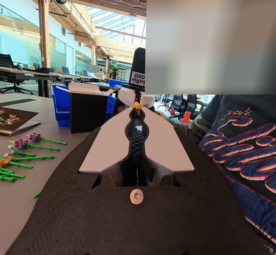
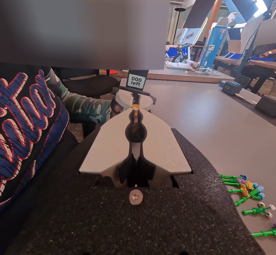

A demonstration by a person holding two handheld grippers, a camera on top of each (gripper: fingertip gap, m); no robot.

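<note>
The small yellow star-shaped plastic flower piece (image 1: 137, 105) is held in the air between your two grippers, which meet tip to tip in front of your chest, above the near edge of the grey table (image 1: 22, 203). A short whitish peg (image 1: 138, 113) projects from its underside.

Left gripper (image 1: 137, 111): the grey fingers are drawn narrow, tips pinched on the lower part of the flower piece around the peg. Right gripper (image 2: 135, 110): its fingers are likewise drawn narrow, and the same yellow piece sits right at their tips. Contact looks likely, but this view is too blurred there to confirm a firm grip.

Handling judgement: treat the piece as very light, rigid and smooth. It will not deform, but it can pivot or shoot out of hard fingertips if squeezed off-centre. Take hold on the stem or peg, or across the flat of the petals, not on the petal points. Its small size leaves little surface for two grippers at once.

Surroundings:
- Assembled toy-brick flowers with green segmented stems (image 1: 44, 141) lie in a loose row near the table's left edge in the left wrist view; more of them (image 2: 245, 188) lie beside the right gripper's body in its own view.
- One loose green stem segment (image 1: 37, 194) lies close to the left gripper's body.
- A dark instruction booklet with a flower picture (image 1: 16, 121) lies farther along the left edge.
- An open black cardboard box (image 1: 88, 110) stands farther in, against a blue plastic bin (image 1: 61, 106).
</note>
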